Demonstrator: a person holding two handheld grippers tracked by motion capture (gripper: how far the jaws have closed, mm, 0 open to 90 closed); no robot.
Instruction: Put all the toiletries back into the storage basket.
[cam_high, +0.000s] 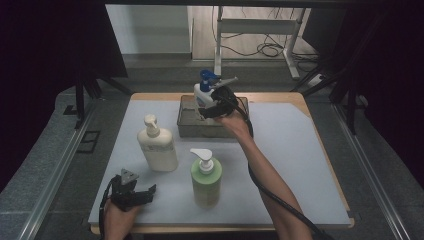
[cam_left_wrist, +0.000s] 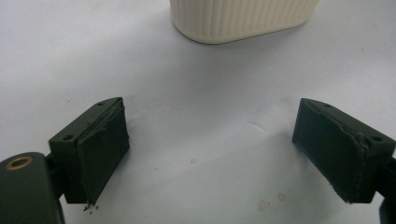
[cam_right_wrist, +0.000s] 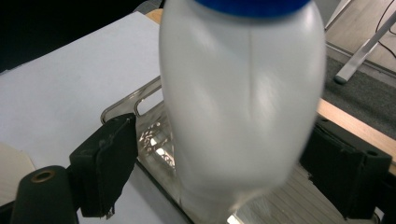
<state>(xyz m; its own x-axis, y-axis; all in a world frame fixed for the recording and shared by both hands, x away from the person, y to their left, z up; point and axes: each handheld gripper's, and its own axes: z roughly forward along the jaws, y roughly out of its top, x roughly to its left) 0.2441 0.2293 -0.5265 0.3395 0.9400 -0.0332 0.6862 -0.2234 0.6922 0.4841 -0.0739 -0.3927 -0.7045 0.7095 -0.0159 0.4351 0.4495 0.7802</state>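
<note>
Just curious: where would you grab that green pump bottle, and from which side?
Grip the green pump bottle around its straight body, coming in level from the near side. It stands upright, and its thin neck and overhanging pump head look a poorer hold.

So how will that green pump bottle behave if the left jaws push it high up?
The green pump bottle stands tall on a narrow base, so a high push would probably tip it. Its smooth plastic sides may slip. It looks rigid, not floppy.
</note>
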